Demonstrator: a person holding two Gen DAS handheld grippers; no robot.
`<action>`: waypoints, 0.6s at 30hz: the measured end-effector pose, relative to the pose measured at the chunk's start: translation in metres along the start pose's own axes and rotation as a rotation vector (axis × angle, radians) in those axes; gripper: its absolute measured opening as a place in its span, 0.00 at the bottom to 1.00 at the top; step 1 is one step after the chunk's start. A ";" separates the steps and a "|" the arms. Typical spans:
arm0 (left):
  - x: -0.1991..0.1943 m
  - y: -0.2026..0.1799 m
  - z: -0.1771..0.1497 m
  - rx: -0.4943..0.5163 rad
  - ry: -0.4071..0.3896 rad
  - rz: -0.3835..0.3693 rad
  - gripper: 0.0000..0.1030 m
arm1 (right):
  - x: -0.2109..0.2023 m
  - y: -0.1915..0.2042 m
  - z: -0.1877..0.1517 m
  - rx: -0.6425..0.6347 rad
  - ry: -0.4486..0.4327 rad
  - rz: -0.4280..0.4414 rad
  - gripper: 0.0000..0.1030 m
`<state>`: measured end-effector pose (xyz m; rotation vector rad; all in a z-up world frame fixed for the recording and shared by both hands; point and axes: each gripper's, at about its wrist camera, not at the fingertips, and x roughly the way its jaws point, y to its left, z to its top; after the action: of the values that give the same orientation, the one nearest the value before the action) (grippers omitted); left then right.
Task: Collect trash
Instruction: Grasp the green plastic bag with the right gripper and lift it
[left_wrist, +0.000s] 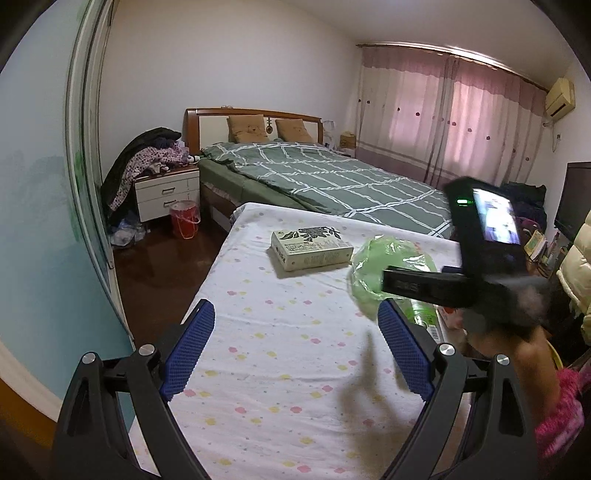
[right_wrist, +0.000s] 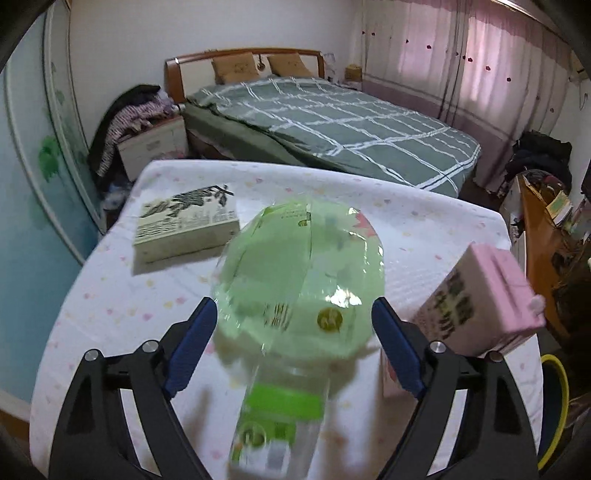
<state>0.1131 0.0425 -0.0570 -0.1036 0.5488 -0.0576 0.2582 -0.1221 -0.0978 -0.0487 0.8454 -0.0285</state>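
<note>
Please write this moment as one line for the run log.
left gripper: open, empty | right gripper: open, over green wrapper | box: on table | bottle: lying below wrapper

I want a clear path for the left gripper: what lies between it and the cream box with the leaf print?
Nothing: in the left wrist view only bare dotted sheet lies between the open left gripper and the box.

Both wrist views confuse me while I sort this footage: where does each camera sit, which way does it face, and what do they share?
Left wrist: sits on the left gripper, open, facing along the flowered tabletop toward the bed; the right gripper and forearm show at right.
Right wrist: sits on the right gripper, open, low over the green plastic bag and clear bottle; pink carton at right.
Shared: printed box, green bag, bed.
</note>
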 end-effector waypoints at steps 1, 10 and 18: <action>0.000 -0.001 0.000 0.004 -0.002 0.001 0.86 | 0.007 0.002 0.002 -0.005 0.017 -0.008 0.79; 0.006 0.000 -0.001 -0.001 0.009 -0.002 0.86 | 0.054 -0.006 0.005 -0.007 0.156 -0.025 0.43; 0.007 -0.004 -0.002 -0.001 0.014 -0.009 0.86 | 0.030 -0.018 0.005 0.023 0.095 0.037 0.00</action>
<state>0.1180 0.0383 -0.0619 -0.1065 0.5627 -0.0673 0.2815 -0.1413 -0.1163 -0.0099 0.9410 -0.0062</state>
